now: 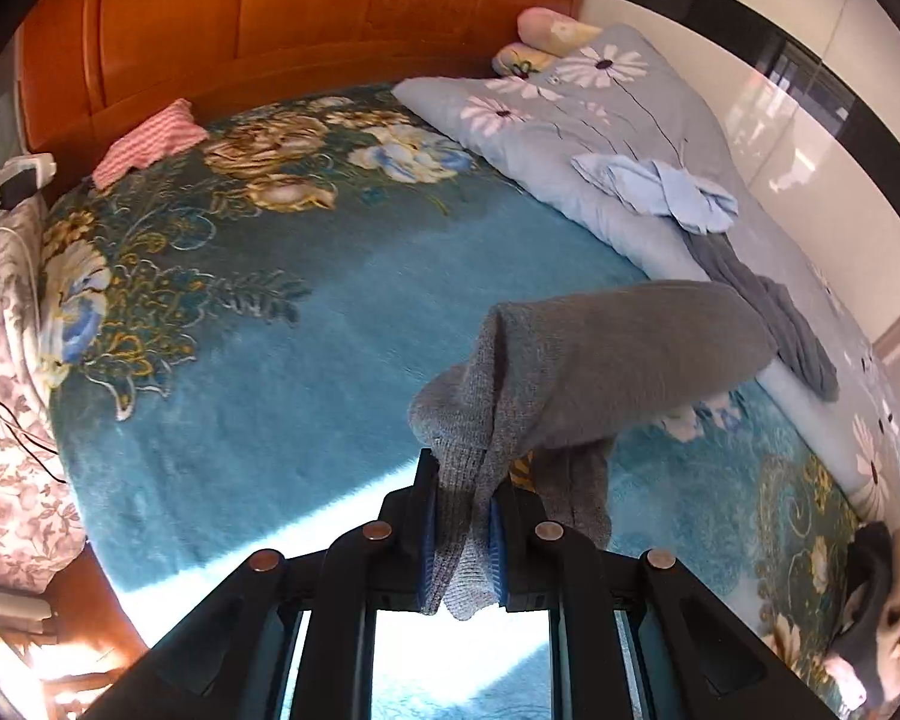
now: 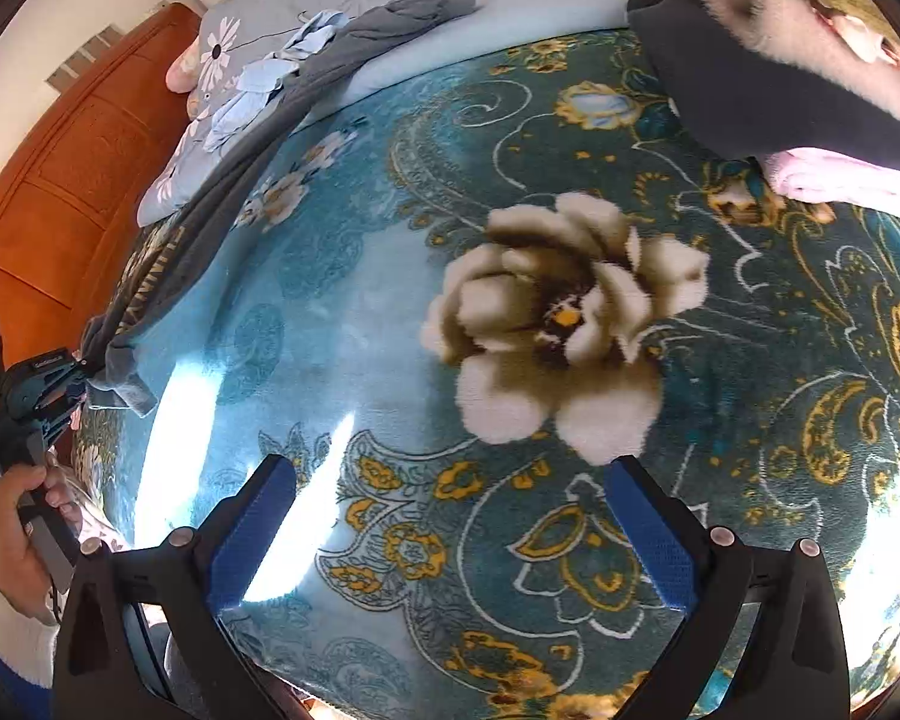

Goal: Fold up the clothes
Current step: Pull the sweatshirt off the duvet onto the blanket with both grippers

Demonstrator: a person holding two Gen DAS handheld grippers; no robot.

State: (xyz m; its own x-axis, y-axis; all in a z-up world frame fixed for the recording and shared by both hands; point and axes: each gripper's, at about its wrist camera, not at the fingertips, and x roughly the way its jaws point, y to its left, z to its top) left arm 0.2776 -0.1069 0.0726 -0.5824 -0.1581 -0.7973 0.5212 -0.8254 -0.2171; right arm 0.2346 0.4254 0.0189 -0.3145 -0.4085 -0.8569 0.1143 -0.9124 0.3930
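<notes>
L gripper (image 1: 463,516) clamped on grey garment (image 1: 600,354) hem; R gripper (image 2: 450,516) wide apart over bare blanket (image 2: 342,312)

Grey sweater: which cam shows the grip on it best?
Left wrist. The grey sweater fills the foreground, its knit hem pinched in the left tongs. Right wrist shows it only at the left edge, stretched from the quilt down to those tongs.

Both wrist views close, angled down, sharing blanket (image 1: 240,360)
</notes>
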